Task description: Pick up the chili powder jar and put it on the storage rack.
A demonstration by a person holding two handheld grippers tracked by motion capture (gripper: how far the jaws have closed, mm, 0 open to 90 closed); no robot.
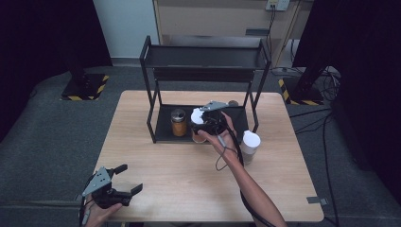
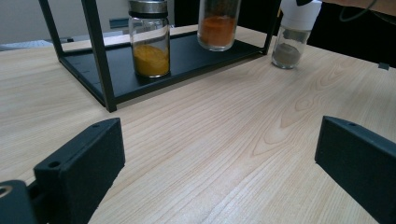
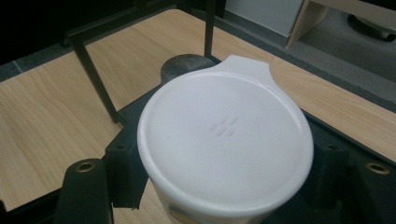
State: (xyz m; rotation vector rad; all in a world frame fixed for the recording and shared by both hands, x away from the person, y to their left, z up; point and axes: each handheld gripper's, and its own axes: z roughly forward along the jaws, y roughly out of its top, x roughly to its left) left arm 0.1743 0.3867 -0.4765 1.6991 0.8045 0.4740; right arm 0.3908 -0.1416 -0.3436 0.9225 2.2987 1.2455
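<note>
A spice jar with a white flip lid and orange powder is held by my right gripper, whose jaws are shut on its sides just under the lid. The jar stands upright at the front of the black rack's lower shelf; its base looks to be on or just above that shelf. My left gripper hovers low over the table's near left corner, open, with bare wood between its fingers.
A metal-lidded jar of yellow powder stands on the lower shelf left of the held jar. A dark-lidded jar sits behind it. A white-capped jar of grey powder stands on the table right of the two-tier rack.
</note>
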